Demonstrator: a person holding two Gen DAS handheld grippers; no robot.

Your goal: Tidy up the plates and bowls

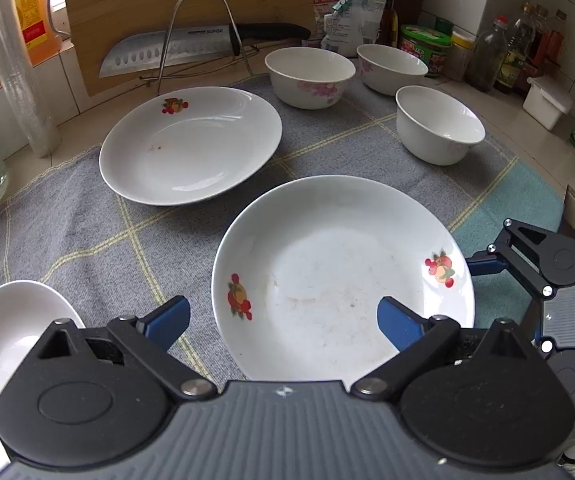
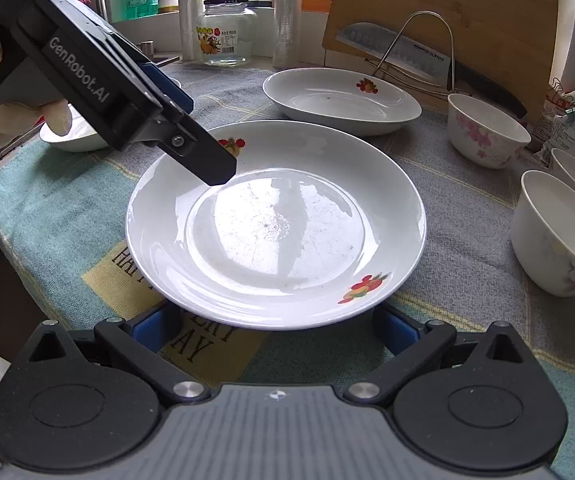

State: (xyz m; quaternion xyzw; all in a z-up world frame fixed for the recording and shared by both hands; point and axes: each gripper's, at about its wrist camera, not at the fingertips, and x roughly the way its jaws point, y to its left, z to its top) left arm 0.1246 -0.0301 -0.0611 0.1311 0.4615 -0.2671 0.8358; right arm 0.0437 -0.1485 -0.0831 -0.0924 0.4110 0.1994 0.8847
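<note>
The left gripper has its 2 blue-padded fingers spread wide, one over the cloth and the other over the near inside of the near plate, holding nothing. The right gripper also has its fingers wide apart, their blue pads low at either side of that same plate's near rim; whether they touch it cannot be told. In the right wrist view the left gripper reaches in from the upper left, its dark tip over the plate's far-left inner slope, held by a hand in a pale glove. The near plate is white with small fruit prints and sits flat on a grey-and-teal checked cloth. Behind it lies a second plate of the same pattern, well apart from the first. A third plate shows at the lower left of the left wrist view, partly hidden by the gripper body. 3 white bowls stand upright to the right: a flowered bowl, a rear bowl just beside it, and a nearer bowl. At the back, a knife rests in a wire rack before a wooden cutting board, with bottles along the tiled wall.
</note>
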